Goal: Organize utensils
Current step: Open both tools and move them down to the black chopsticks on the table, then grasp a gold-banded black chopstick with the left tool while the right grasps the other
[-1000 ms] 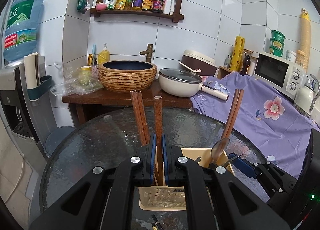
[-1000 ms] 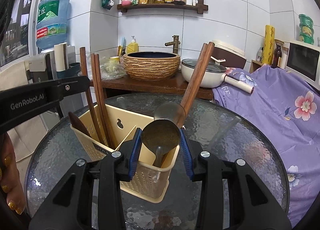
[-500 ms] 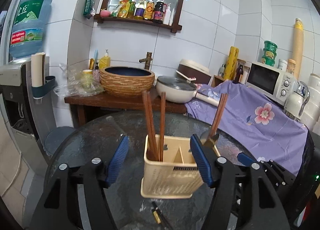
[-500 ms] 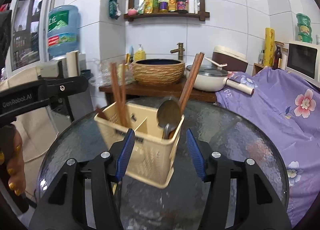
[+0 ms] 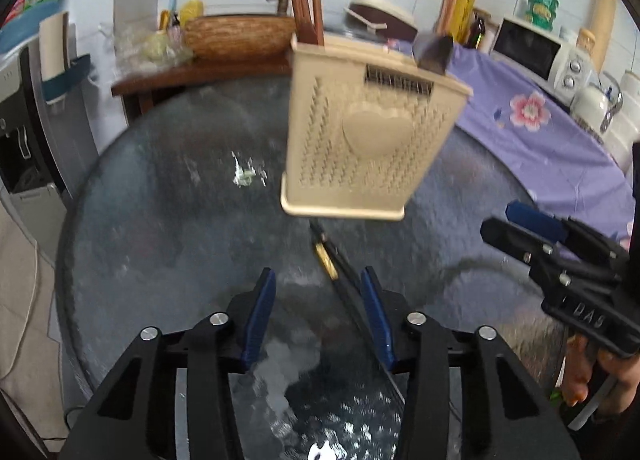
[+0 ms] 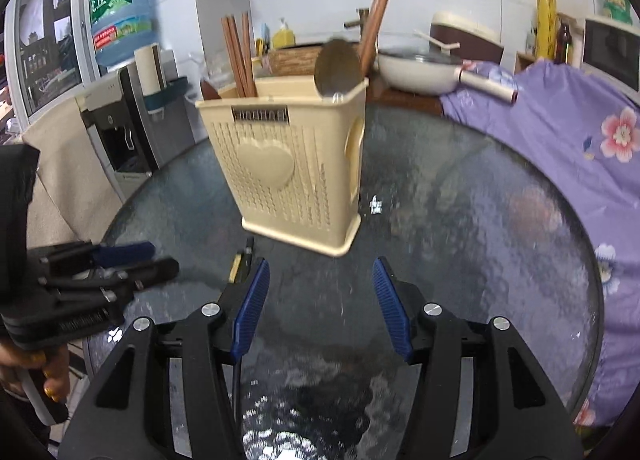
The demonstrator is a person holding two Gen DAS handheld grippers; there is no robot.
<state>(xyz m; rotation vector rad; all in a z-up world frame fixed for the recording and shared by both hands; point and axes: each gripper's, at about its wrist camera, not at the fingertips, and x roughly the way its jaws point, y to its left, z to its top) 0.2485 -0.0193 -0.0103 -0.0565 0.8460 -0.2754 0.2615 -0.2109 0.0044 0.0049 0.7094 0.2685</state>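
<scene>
A cream plastic utensil holder (image 5: 368, 140) (image 6: 296, 164) stands on the round glass table (image 5: 160, 220) (image 6: 480, 220). It holds wooden chopsticks (image 6: 240, 56) (image 5: 306, 0), more chopsticks (image 6: 376, 20) and a metal spoon (image 6: 336, 68). A black and gold utensil (image 5: 340, 264) (image 6: 242, 260) lies on the glass in front of the holder. My left gripper (image 5: 318, 316) is open above it, near its right finger. My right gripper (image 6: 322, 308) is open and empty, short of the holder. Each gripper shows in the other's view (image 5: 560, 252) (image 6: 100, 264).
A wooden side table with a woven basin (image 5: 240, 36) and a white pan (image 6: 420, 68) stands behind. A purple flowered cloth (image 6: 580, 120) covers the counter at right, with a microwave (image 5: 536, 52). A water dispenser (image 6: 120, 108) stands at left.
Both grippers have pulled back from the holder and lowered toward the table. Both opened after letting go of the chopsticks and the spoon. The black and gold utensil now lies between the left fingers.
</scene>
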